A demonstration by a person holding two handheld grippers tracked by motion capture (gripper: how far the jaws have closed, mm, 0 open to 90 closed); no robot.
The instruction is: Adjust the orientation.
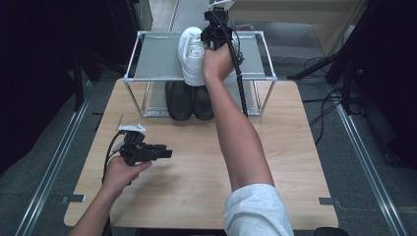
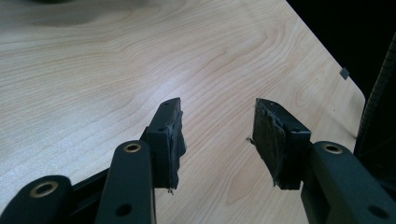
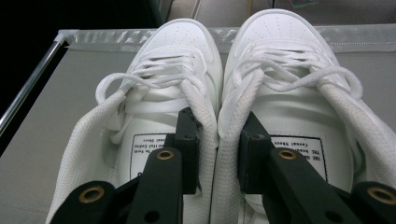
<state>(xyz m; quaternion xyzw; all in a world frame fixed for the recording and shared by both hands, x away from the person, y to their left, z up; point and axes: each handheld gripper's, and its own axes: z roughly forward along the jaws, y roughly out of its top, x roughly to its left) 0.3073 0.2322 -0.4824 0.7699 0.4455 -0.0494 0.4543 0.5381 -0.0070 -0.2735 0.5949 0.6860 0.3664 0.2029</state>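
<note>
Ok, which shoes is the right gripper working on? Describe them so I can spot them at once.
Find the metal-framed rack at the far edge of the wooden table. On its grey top shelf sits a pair of white lace-up sneakers, side by side, with the right gripper straddling their touching inner collars. The black shoes on the shelf below are the other pair.

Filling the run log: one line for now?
right gripper: pinching white sneakers by inner collars | place: rack top shelf | left gripper: open over table

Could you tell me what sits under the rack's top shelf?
A pair of black shoes stands under the top shelf; the white sneakers and shelf cover their far ends.
</note>
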